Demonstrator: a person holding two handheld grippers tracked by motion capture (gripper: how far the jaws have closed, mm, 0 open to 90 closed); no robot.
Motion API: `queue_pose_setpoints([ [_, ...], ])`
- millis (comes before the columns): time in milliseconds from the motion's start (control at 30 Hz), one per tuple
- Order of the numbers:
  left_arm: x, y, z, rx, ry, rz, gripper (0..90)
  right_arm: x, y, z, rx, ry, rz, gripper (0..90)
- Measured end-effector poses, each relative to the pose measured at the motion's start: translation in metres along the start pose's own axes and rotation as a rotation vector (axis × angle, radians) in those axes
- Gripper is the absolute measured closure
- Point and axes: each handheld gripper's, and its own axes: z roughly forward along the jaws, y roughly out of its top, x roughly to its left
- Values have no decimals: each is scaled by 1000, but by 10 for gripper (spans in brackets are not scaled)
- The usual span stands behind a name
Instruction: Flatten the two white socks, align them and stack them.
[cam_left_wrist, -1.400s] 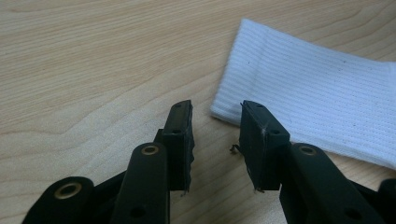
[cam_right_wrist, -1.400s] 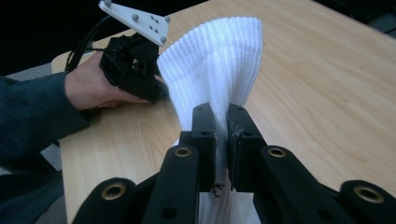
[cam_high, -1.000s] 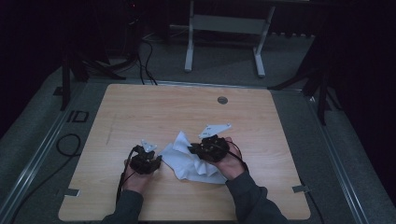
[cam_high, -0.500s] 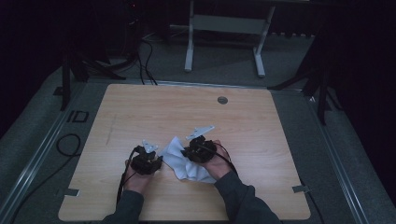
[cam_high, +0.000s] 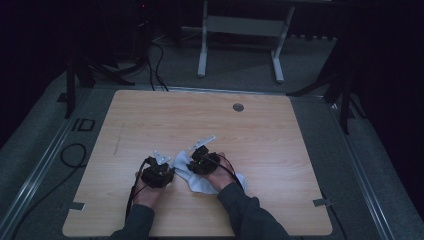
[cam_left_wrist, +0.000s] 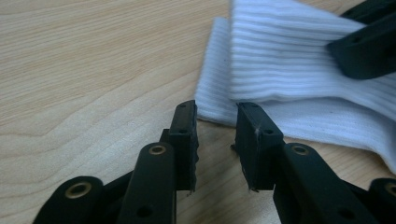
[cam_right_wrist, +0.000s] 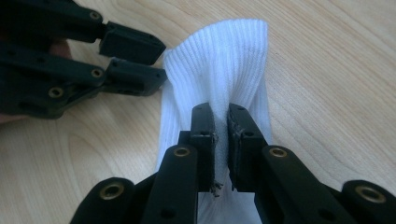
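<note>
White ribbed sock (cam_right_wrist: 219, 70) on wooden table (cam_high: 280, 130): our right gripper (cam_right_wrist: 221, 135) pinches its fabric; our left gripper (cam_left_wrist: 215, 135), just closing, stands slightly apart at its edge, holding nothing.

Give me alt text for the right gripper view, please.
The right claw pinches a fold of a white ribbed sock lying on a light wooden table. The left claw reaches in from the upper left, its jaws apart at the sock's edge.
</note>
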Motion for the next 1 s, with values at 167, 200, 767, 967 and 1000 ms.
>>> queue_pose_setpoints([
  [167, -2, 0, 0, -1, -9, 5, 740, -2, 1, 4, -11, 14, 28, 817],
  [200, -2, 0, 0, 1, -12, 10, 757, -2, 2, 4, -11, 14, 29, 816],
  [767, -7, 0, 0, 3, -16, 43, 886, 2, 9, 12, -9, 24, 40, 788],
  [967, -3, 0, -1, 8, -28, 31, 846, -1, 7, 23, -2, 26, 66, 652],
  [1000, -3, 0, -1, 8, -24, 30, 843, -1, 7, 23, -1, 27, 62, 611],
])
